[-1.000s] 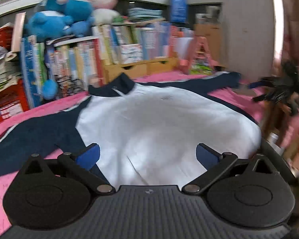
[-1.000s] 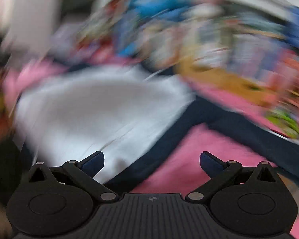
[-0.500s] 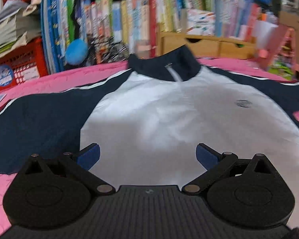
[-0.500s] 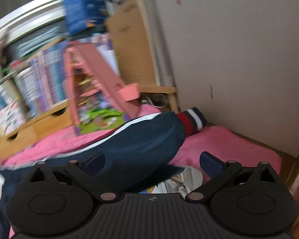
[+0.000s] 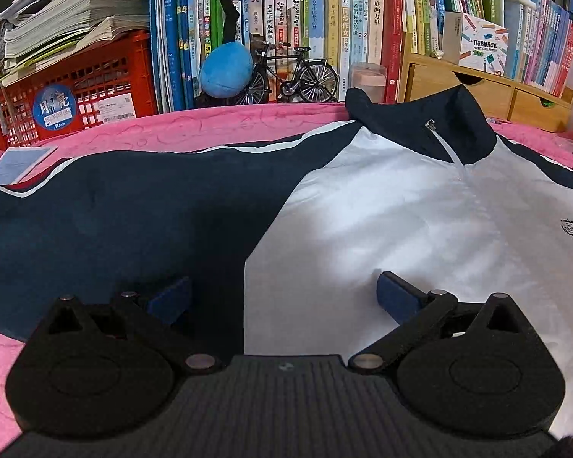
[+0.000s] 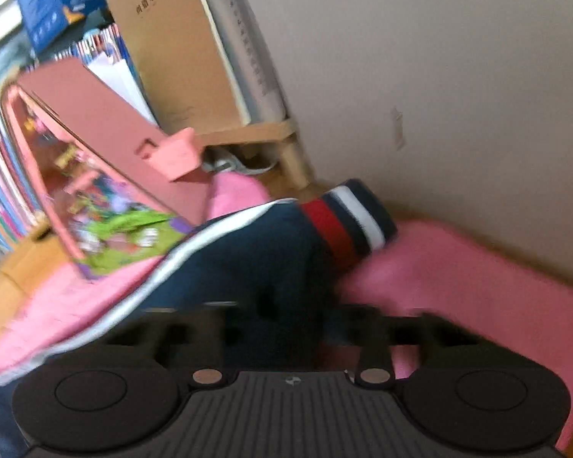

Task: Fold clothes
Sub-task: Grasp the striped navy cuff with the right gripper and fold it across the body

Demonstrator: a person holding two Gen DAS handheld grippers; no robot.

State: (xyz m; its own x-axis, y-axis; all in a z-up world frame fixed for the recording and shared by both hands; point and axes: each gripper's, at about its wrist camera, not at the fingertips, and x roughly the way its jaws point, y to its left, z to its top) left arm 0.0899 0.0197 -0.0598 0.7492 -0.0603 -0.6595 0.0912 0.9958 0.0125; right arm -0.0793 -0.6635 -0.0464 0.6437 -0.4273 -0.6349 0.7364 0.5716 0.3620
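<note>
Jacket (image 5: 420, 221) lay flat on the pink cover (image 5: 210, 129); thin, limp, probably slippery. Left gripper (image 5: 282, 297) gaped empty above it; right gripper (image 6: 286, 328) was closing on the sleeve (image 6: 248, 259) (best held near the cuff (image 6: 347, 217)).

A white-bodied jacket (image 5: 420, 229) with navy sleeves and collar, its cuff (image 6: 347, 221) striped red, navy and white, lies on a pink cover (image 5: 210, 129) ahead of the blue-padded tongs (image 5: 282, 297).

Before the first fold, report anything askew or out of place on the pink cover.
The jacket lies flat and face up, sleeves spread. One oddity: a tablet-like slab sits at the pink cover's far left edge, just past the left sleeve's end. The right sleeve's striped cuff ends close to the wall.
</note>
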